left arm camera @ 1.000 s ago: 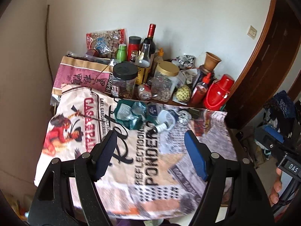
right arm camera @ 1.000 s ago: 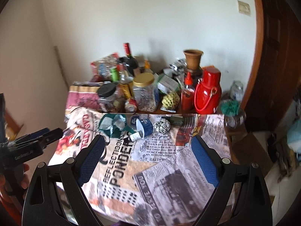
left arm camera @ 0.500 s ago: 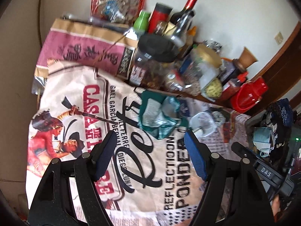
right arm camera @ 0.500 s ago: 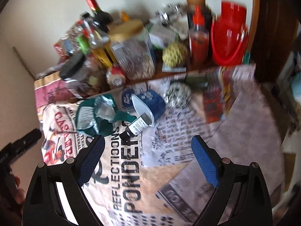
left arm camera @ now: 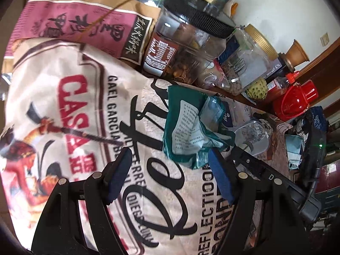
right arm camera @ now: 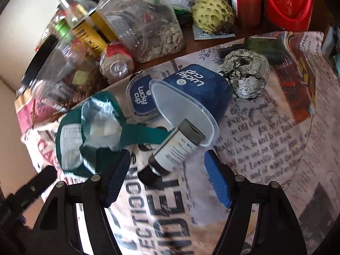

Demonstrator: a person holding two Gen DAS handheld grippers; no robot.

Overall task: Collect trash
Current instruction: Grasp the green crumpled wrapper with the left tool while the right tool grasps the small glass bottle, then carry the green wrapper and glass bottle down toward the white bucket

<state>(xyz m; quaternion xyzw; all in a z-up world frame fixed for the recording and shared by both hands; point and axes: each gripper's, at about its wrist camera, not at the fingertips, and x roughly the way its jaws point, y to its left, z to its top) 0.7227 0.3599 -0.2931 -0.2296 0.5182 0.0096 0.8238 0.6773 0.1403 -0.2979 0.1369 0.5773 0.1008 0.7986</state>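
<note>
Teal and crumpled, a torn snack wrapper [left arm camera: 192, 127] lies on the printed cloth [left arm camera: 89, 97] that covers the tabletop, just ahead of the left gripper [left arm camera: 167, 175], whose blue-padded jaws stand wide apart with nothing between them. In the right wrist view the same wrapper [right arm camera: 85, 136] sits to the left, one strip of it reaching toward a clear plastic cup [right arm camera: 184, 108] with a blue "lucky cup" sleeve that lies on its side, mouth facing the camera. A small white tube with a black cap [right arm camera: 170, 150] rests with its crimped end inside the cup's mouth and its capped end pointing out toward the right gripper [right arm camera: 166, 179]. Those jaws are also spread open and empty, the cap sitting just between their tips from this angle; whether they touch it I cannot tell. Just behind the cup lies its clear lid [right arm camera: 142, 101], and to the right of the cup a ball of crumpled foil [right arm camera: 244, 74] sits on the newsprint part of the cloth.

Along the back of the tabletop stand a black-lidded jar [left arm camera: 187, 40], a gold-lidded jar of seeds [right arm camera: 144, 27], a scaly green fruit [right arm camera: 212, 13] and a red jug [right arm camera: 286, 2]. A pink-and-tan paper bag [left arm camera: 74, 21] lies at the far left.
</note>
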